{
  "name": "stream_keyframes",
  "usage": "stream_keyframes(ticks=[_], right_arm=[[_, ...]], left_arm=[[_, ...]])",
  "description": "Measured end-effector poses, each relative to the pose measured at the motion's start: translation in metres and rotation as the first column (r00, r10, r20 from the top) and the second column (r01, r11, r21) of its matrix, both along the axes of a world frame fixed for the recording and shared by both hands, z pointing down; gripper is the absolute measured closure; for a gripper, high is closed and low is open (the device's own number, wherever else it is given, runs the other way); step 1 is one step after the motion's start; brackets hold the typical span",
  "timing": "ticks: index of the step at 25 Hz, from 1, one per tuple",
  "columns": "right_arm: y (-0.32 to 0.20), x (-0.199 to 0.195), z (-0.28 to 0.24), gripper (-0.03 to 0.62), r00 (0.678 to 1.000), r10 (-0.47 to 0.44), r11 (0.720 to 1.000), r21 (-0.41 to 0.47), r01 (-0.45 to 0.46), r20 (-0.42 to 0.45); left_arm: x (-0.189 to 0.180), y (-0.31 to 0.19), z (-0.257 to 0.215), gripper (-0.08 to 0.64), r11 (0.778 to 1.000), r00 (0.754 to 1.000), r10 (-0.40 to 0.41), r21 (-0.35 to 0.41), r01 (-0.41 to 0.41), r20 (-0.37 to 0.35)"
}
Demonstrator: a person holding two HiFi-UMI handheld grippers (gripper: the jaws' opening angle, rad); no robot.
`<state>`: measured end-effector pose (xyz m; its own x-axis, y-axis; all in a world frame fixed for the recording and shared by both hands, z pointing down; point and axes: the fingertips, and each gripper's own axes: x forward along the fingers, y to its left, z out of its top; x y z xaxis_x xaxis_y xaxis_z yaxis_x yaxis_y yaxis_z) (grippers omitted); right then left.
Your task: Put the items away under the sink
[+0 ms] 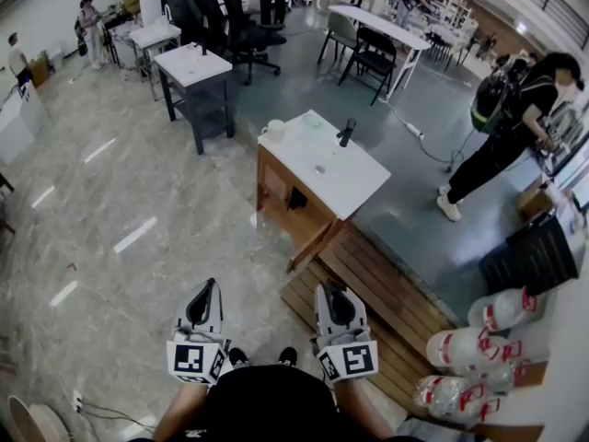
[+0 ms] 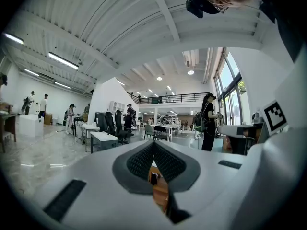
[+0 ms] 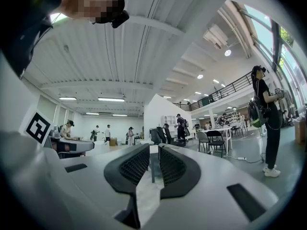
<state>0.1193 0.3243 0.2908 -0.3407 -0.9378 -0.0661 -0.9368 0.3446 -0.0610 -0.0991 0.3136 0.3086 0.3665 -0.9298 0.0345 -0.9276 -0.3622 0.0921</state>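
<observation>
Person stood back from the wooden sink cabinet with a white top [image 1: 354, 184], both tools held level at waist height and pointed toward it. This looked like a ready pose before any approach.

The left gripper [image 1: 206, 293] was closed, its ribbed pads meeting at the tip with nothing between them [image 2: 153, 150]. The right gripper [image 1: 333, 300] was also all but closed, with only a thin slit between the pads and nothing in it [image 3: 153, 152]. Both were empty, probably because nothing was within reach yet.

A small white mug [image 1: 274, 131] sat at the far left edge of the white top, near a black faucet [image 1: 346, 132]. It was likely one of the items to stow, and was well apart from both grippers.

The cabinet stood at the end of a slatted wooden platform [image 1: 386, 293]. A wooden panel at its near corner looked ajar, possibly the door to the space underneath, but I couldn't confirm this.

Clear plastic bottles with red labels [image 1: 479, 339] lay piled to the right of the platform. Task not started, by my judgement.
</observation>
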Motion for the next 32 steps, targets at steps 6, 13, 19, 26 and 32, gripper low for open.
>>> stream_keyframes(ticks=[6,13,19,26,32], right_arm=[[0.001,-0.004,-0.003,0.422,1.0,-0.017,1.0,0.014,0.017,-0.004],[0.0,-0.006,-0.004,0.278,1.0,-0.01,1.0,0.013,0.011,-0.011],[0.005,-0.018,-0.018,0.133,0.997,-0.079,0.993,0.092,0.079,-0.004],[0.005,-0.023,-0.021,0.115,0.997,-0.073,0.993,0.089,0.073,-0.005],[0.0,-0.037,-0.019,0.115,0.999,-0.044,0.996,0.077,0.044,0.0]], left_arm=[[0.0,0.001,0.002,0.552,1.0,1.0,0.003,-0.003,-0.003,0.001],[-0.001,0.002,0.002,0.552,1.0,1.0,0.004,-0.009,-0.004,0.005],[-0.004,0.001,0.002,0.552,1.0,1.0,0.003,-0.008,-0.003,-0.001],[-0.01,0.003,0.002,0.552,1.0,1.0,0.006,-0.01,-0.006,-0.002],[-0.034,0.004,-0.002,0.552,1.0,1.0,0.004,-0.013,-0.005,-0.006]])
